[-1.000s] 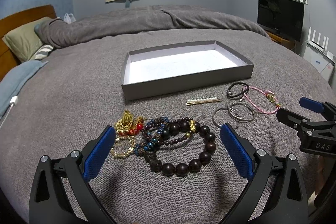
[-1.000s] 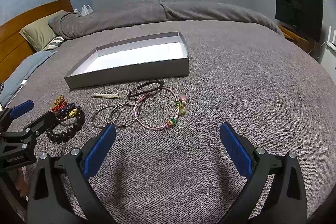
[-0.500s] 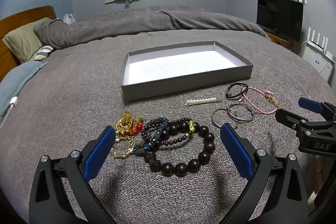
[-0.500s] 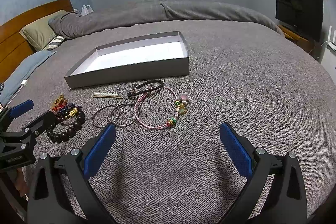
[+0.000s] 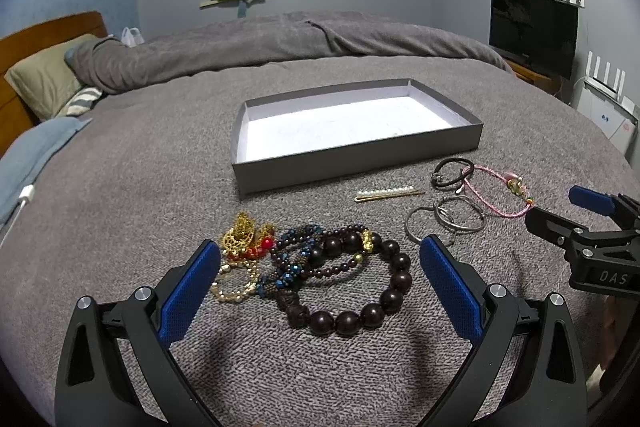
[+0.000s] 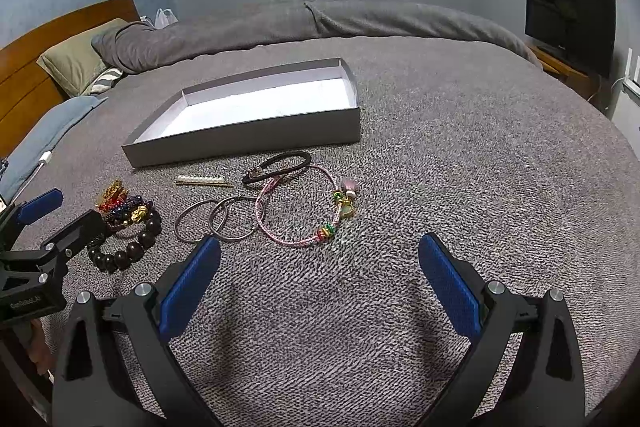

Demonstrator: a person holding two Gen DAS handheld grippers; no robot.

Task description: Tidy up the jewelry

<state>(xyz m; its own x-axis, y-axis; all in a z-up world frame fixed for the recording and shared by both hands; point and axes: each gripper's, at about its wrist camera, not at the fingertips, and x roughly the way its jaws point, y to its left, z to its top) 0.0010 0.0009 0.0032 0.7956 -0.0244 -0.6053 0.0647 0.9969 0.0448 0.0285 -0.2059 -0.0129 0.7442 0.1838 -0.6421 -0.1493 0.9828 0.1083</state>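
Left gripper [image 5: 320,267] jaws apart over tangled bead bracelets [image 5: 340,275], likely first pick. Right gripper [image 6: 320,267] also apart, near pink cord bracelet [image 6: 304,211]. Gray tray [image 5: 352,169] empty, just beyond.

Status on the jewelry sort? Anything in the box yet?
Nothing done: the box is empty. Both grippers, left and right, are open, holding nothing. Left: bead bracelets, hair clip, rings, pink bracelet, black band, all on the bed.
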